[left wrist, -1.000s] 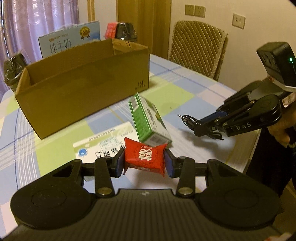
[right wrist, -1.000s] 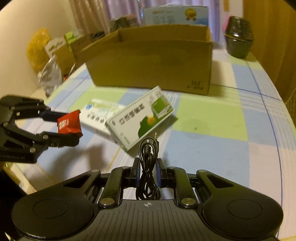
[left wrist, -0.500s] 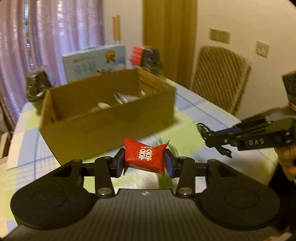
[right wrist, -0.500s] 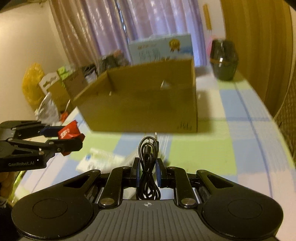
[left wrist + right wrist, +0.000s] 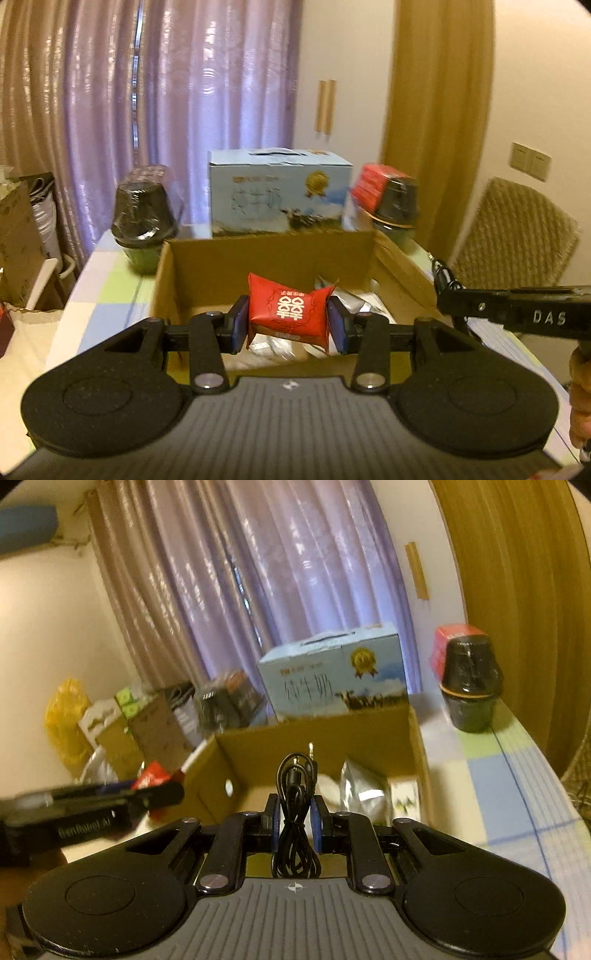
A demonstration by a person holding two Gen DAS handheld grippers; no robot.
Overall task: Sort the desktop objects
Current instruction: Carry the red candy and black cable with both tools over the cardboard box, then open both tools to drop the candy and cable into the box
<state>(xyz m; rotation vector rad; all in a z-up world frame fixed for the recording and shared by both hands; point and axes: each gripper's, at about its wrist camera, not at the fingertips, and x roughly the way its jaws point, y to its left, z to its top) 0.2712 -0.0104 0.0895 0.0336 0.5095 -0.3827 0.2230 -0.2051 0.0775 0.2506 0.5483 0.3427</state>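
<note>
Left gripper (image 5: 289, 325): clamped on the red packet (image 5: 290, 312), its blue pads pressing the packet's two short ends
Right gripper (image 5: 293, 819): closed narrow on a coiled black cable (image 5: 295, 794), plug tip pointing up ahead of the fingers
Cardboard box (image 5: 266, 254): open-topped, directly ahead of and below both grippers; silvery pouches (image 5: 360, 786) already lie inside
Packet's place: held in the air at the box's near wall, in front of the opening
Cable's place: held over the near edge, forward of it the box interior
Step in hand: likely carrying both items to the box for drop-off
Next move: probably ease each gripper forward past the near wall, then spread the fingers so the items fall in, clear of each other
</note>
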